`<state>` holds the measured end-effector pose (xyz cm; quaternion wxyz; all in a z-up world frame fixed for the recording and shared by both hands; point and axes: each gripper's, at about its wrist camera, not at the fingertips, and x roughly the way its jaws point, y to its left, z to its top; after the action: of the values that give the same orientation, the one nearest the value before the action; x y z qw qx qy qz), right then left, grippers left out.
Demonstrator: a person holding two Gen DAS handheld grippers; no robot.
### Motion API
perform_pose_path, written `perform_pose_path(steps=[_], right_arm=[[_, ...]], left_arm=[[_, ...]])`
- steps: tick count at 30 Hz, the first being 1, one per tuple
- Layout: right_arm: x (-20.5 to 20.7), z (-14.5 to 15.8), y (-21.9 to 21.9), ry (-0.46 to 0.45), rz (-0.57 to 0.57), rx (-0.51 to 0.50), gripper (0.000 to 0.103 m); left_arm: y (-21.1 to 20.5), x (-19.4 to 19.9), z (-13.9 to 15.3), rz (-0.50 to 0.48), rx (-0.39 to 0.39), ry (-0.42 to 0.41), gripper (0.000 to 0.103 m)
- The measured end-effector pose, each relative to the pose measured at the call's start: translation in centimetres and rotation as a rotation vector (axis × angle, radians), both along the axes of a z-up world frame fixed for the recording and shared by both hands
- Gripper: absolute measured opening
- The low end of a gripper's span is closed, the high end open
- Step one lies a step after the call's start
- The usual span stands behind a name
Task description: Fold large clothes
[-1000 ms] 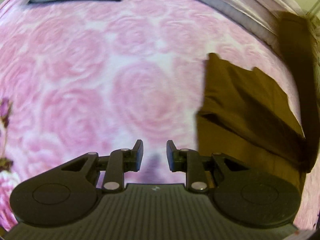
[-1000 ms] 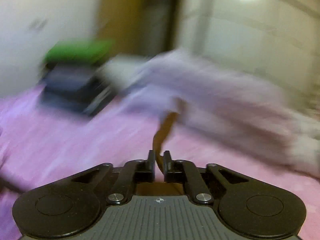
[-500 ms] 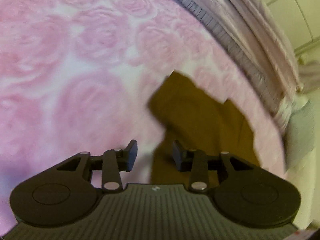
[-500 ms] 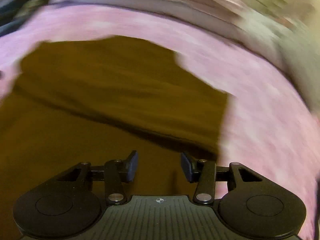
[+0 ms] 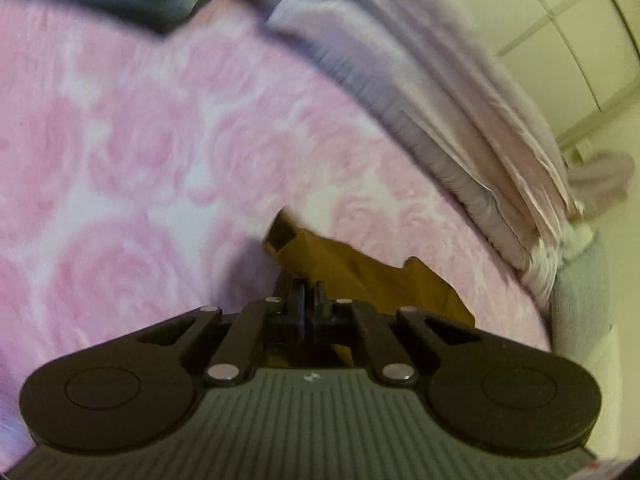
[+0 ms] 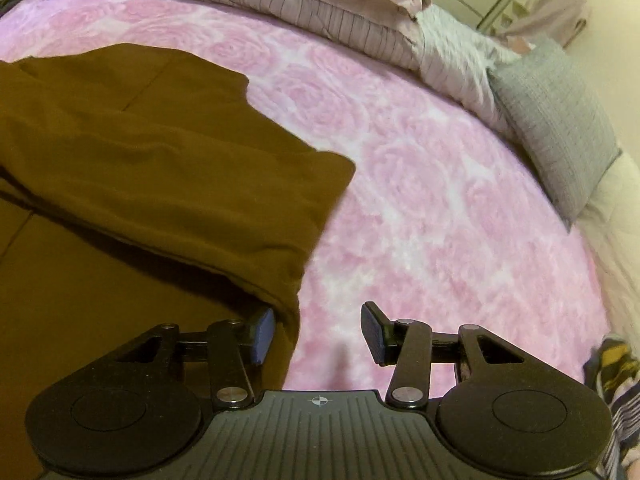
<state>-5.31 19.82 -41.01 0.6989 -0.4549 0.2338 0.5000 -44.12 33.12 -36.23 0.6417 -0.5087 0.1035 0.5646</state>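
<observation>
The left tongs [image 5: 308, 300] have just snapped closed, pinching an edge of the brown garment [image 6: 152, 152] spread on the bed [image 6: 440, 200]. The right tongs [image 6: 318, 334] stand open, the cloth's edge just inside their left pad. Best close them on it before lifting.

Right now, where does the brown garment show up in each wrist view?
Left wrist: brown garment low in the centre, just beyond the shut left gripper, which pinches its near edge.
Right wrist: it fills the left half; the open right gripper straddles its right edge.
Shared landmark: the pink rose blanket.
</observation>
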Motion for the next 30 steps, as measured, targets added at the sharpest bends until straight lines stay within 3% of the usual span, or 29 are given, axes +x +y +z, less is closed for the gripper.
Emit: perform_pose_path(steps=[3, 6, 8, 12, 16, 19, 21, 23, 24, 25, 27, 29, 30], right_arm=[[-0.2, 0.0, -0.4, 0.029, -0.004, -0.004, 0.043], [0.5, -0.2, -0.2, 0.047, -0.056, -0.030, 0.043], [2.0, 0.2, 0.2, 0.132, -0.145, -0.028, 0.043], [5.2, 0.8, 0.5, 0.330, -0.302, -0.031, 0.043], [7.7, 0.4, 0.0, 0.488, -0.442, -0.033, 0.045], [7.0, 0.8, -0.2, 0.474, -0.427, -0.034, 0.045], [6.5, 0.8, -0.1, 0.443, -0.400, -0.037, 0.045], [6.5, 0.7, -0.2, 0.445, -0.406, -0.029, 0.045], [6.6, 0.6, -0.3, 0.452, -0.415, -0.025, 0.045], [6.7, 0.6, -0.4, 0.457, -0.418, -0.022, 0.045], [6.7, 0.7, -0.5, 0.457, -0.410, -0.024, 0.045], [6.7, 0.7, -0.6, 0.452, -0.399, -0.027, 0.045], [6.6, 0.8, -0.8, 0.451, -0.397, -0.027, 0.045]], left_arm=[[-1.0, 1.1, 0.1, -0.093, 0.005, 0.218, 0.001], [-1.2, 1.5, -2.8, -0.120, -0.131, 0.234, 0.002], [-1.3, 1.9, -4.5, -0.101, -0.179, 0.239, 0.003], [-1.9, 0.8, -5.0, -0.012, -0.181, 0.113, 0.004], [-2.7, -1.0, -5.2, 0.078, -0.221, -0.013, 0.020], [-3.4, -2.2, -5.5, 0.154, -0.234, -0.136, 0.032], [-3.3, -2.5, -5.9, 0.220, -0.225, -0.203, 0.032], [-2.6, -2.6, -6.1, 0.261, -0.211, -0.218, 0.029], [-2.0, -2.4, -6.1, 0.263, -0.214, -0.184, 0.019], [-1.5, -2.0, -6.0, 0.257, -0.217, -0.133, 0.001], [-0.4, -0.5, -4.8, 0.204, -0.182, 0.017, 0.002], [0.3, 3.5, -2.3, 0.025, -0.052, 0.291, 0.002], [0.0, 6.8, -1.0, -0.128, 0.062, 0.484, 0.002]])
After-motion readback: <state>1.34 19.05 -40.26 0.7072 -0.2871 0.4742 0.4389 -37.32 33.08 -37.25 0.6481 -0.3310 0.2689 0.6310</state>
